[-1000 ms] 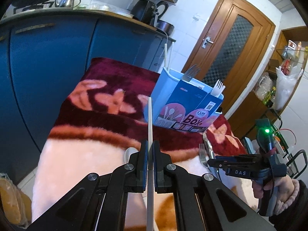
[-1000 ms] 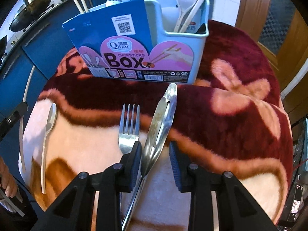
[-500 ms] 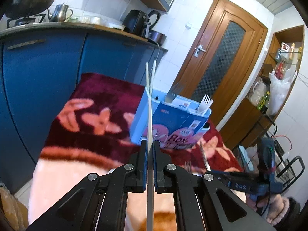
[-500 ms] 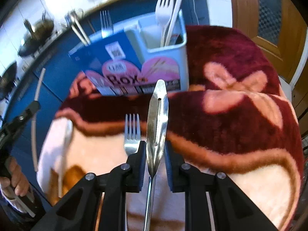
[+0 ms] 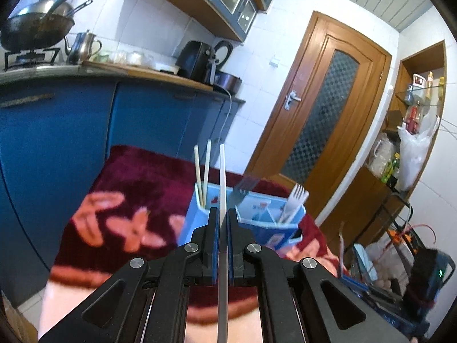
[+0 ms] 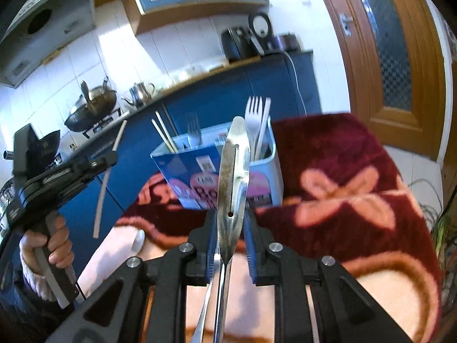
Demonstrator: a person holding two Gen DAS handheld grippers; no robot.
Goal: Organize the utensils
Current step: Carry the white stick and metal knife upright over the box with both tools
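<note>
My left gripper is shut on a white chopstick, held upright in the air just in front of the blue utensil box. The box holds two chopsticks, a metal fork and a white plastic fork. My right gripper is shut on metal tongs, lifted above the blanket and pointing at the box. The left gripper with its chopstick shows at the left of the right wrist view.
The box stands on a red and pink floral blanket. A white spoon lies on it at the left. Blue kitchen cabinets stand behind, a wooden door to the right, and a cluttered rack at the far right.
Both grippers have risen from the blanket. The right one closed on the tongs and lifted them off it. The left one carried its chopstick up closer to the box.
</note>
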